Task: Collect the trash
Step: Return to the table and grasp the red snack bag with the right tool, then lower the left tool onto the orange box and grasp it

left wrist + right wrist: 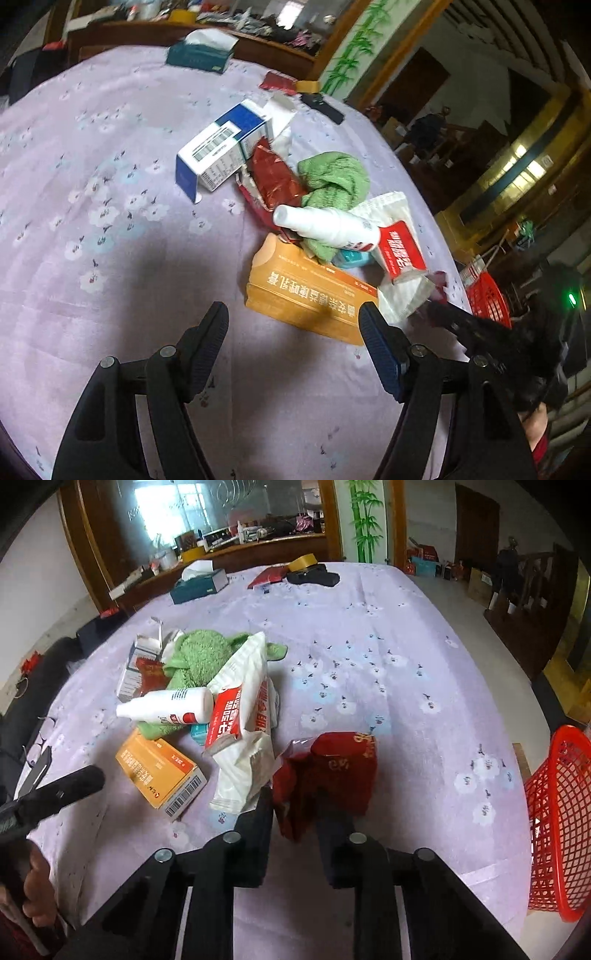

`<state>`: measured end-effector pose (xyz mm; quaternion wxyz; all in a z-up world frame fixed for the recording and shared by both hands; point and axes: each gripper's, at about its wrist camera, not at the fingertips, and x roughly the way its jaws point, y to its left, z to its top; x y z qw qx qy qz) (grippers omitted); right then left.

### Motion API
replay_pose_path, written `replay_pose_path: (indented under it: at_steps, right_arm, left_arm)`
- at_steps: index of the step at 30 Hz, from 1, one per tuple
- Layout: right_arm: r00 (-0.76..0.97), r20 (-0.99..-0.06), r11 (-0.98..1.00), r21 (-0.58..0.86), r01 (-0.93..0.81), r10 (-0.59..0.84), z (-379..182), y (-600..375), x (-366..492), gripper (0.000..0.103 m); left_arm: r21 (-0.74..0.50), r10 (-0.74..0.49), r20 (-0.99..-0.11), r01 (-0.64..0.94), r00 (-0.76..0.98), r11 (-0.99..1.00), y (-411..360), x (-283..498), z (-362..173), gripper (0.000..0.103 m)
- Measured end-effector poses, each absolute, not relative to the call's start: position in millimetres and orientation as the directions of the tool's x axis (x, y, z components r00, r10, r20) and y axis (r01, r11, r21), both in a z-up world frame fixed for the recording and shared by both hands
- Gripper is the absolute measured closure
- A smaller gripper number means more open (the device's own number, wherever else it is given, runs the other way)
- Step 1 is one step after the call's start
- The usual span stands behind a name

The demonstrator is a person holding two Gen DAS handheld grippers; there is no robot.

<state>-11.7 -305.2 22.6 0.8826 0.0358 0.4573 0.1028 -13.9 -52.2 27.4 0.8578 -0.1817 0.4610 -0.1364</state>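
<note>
The right gripper (295, 812) is closed on a crumpled red wrapper (328, 775), which stands pinched between its fingers just above the lilac flowered cloth of the bench (406, 686). To its right, at the bench's edge, a red mesh basket (554, 812) sits tilted, its open mouth facing the bench. The left gripper (293, 325) hovers with its jaws spread wide and nothing between them, its fingertips just short of an orange carton (306, 291) that lies flat at the near end of the trash pile.

Just beyond the carton, a white bottle (325, 225) lies on its side across a green cloth (332, 181). A white plastic packet with a red label (399, 251) rests against the bottle's base and touches the carton's far corner. A small teal item shows under the bottle, too hidden to identify. Behind the cloth lies a second red foil wrapper (277, 177), and next to it a blue and white box (218, 147) lies on its side with its flaps open.

Well apart at the far end of the bench are a teal tissue box (199, 583), a flat red packet (267, 576), a roll of tan tape (303, 563) and a black object (314, 576).
</note>
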Motion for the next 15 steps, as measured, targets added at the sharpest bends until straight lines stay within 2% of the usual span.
replay_pose_path:
  at_steps: [4, 7, 15]
  right_arm:
    - [0.606, -0.763, 0.974, 0.160, -0.160, 0.225, 33, -316, -26, 0.083]
    - [0.626, -0.744, 0.972, 0.169, -0.162, 0.233, 40, -326, -33, 0.083]
    - [0.655, -0.703, 0.961, 0.198, -0.195, 0.278, 49, -344, -43, 0.083]
  left_arm:
    - [-0.470, -0.347, -0.762, -0.098, 0.547, 0.877, -53, -18, 26, 0.031]
    - [-0.522, -0.367, -0.759, -0.166, 0.538, 0.837, -62, -16, 25, 0.031]
    - [-0.465, -0.283, -0.815, -0.280, 0.505, 0.840, -100, -1, 19, 0.030]
